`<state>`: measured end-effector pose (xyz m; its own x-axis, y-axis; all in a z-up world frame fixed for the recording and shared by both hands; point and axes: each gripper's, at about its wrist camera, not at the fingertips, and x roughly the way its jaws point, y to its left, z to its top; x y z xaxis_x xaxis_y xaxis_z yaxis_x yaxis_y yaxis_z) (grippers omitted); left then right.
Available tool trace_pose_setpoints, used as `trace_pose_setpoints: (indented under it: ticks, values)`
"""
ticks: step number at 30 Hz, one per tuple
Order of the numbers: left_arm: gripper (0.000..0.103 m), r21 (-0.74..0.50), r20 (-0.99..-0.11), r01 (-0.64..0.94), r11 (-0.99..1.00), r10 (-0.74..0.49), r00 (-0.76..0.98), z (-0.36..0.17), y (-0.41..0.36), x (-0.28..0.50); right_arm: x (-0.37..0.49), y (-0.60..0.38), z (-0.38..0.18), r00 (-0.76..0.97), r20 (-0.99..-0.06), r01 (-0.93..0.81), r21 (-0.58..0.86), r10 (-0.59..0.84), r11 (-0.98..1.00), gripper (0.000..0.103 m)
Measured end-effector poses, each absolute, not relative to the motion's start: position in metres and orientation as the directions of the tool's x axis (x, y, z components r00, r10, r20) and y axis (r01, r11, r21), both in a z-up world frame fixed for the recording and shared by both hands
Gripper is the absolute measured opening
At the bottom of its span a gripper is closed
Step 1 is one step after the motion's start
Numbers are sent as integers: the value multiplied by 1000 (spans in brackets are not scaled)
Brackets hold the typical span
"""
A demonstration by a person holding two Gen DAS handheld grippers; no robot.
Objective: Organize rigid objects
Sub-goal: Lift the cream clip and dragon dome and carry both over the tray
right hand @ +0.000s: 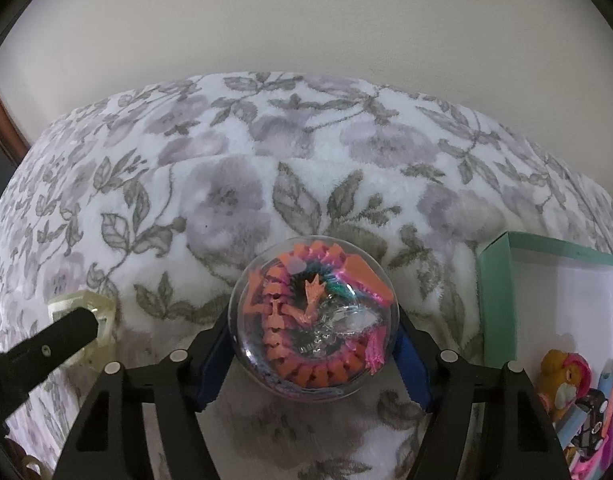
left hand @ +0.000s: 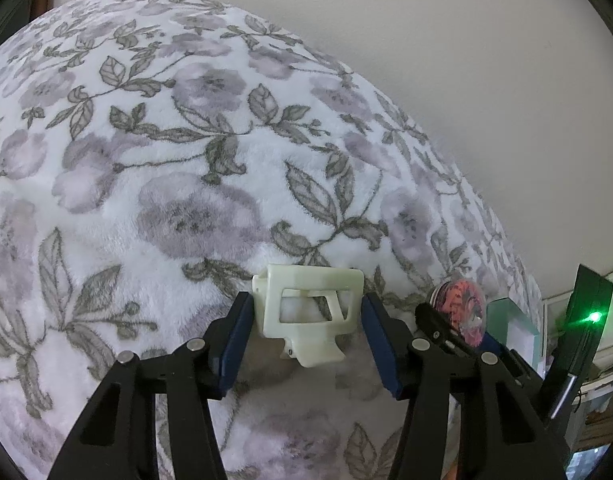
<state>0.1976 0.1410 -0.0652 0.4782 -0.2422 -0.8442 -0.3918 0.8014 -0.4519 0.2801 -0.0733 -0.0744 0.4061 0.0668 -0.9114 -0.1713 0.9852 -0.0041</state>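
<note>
From the left wrist camera, the left claw (left hand: 306, 336) stands spread, its blue pads (left hand: 236, 340) on either side of a cream plastic frame piece (left hand: 310, 316) that lies on the floral blanket (left hand: 186, 160) of the bed. The left pad looks to touch the frame's edge; the right pad stands just clear, so nothing is held yet. To take it well, I would centre the frame between the pads, close on its two solid outer walls and not on the thin inner bars, and press down only lightly, since the plush blanket gives and could let the piece tip. At the right of this view sit the clear ball (left hand: 460, 312) and the rim of the teal box (left hand: 506, 316).

From the right wrist camera, the right claw (right hand: 314, 344) is closed on the clear ball (right hand: 314, 316), which holds an orange-and-pink jointed dragon; the pads grip it near its widest part. The teal box (right hand: 494, 300), white inside and already holding small toys (right hand: 566, 376), stands just to the right on the blanket. The likely step is carrying the ball over that rim. A smooth sphere can squirt out, so keep steady pressure, lift above the wall, and lower it onto the bare white floor before letting go.
</note>
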Motion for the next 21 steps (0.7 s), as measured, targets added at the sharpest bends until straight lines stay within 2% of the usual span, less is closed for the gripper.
trace_pose_setpoints:
  ticks: [10, 21]
  values:
    - [57, -481, -809, -365, 797, -243, 535, -42, 142, 195, 266, -83, -63, 418, -903, -147, 42, 101, 988, 74]
    - [57, -504, -745, -292, 813, -238, 623, 6, 131, 191, 229, -111, -10, 551, -817, -105, 133, 169, 985, 74]
